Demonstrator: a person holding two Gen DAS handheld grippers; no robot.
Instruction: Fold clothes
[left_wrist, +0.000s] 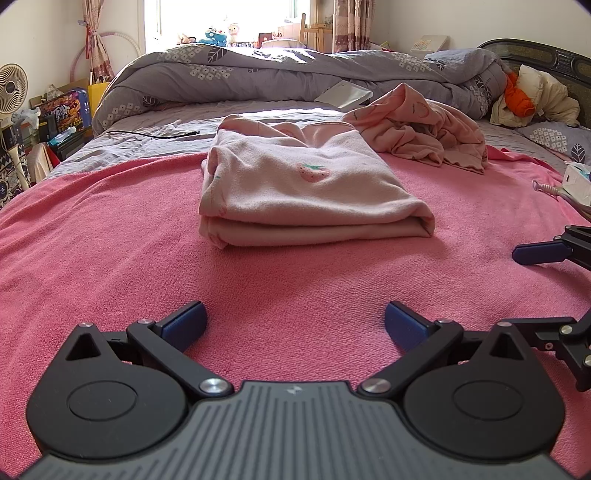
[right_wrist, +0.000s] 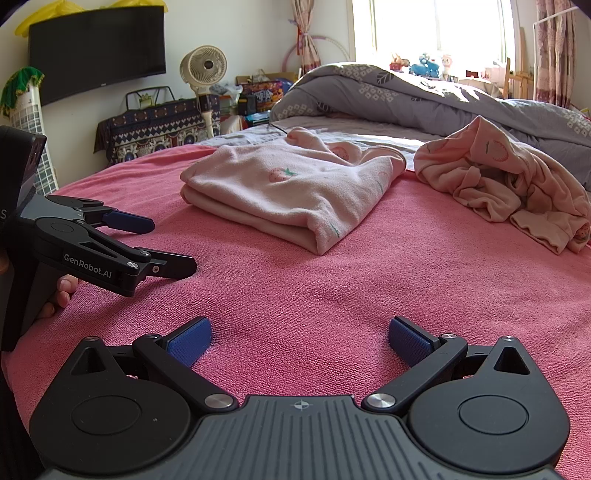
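A folded pale pink garment with strawberry prints (left_wrist: 306, 188) (right_wrist: 291, 188) lies flat on the pink towel (left_wrist: 295, 280) (right_wrist: 332, 280) covering the bed. Behind it to the right sits a crumpled pink strawberry garment (left_wrist: 421, 125) (right_wrist: 506, 173). My left gripper (left_wrist: 295, 321) hovers open over bare towel, well short of the folded piece, with nothing between its blue pads. My right gripper (right_wrist: 300, 338) is also open and empty above the towel. In the right wrist view the left gripper (right_wrist: 173, 243) shows at the left, held by a hand (right_wrist: 61, 291).
A grey patterned duvet (left_wrist: 295, 74) is heaped along the far side of the bed. A white paper (left_wrist: 343, 94) and a black cable (left_wrist: 159, 134) lie on the grey sheet. Jackets (left_wrist: 532, 96) pile by the headboard. A fan (right_wrist: 203, 66) and boxes stand beyond the left edge.
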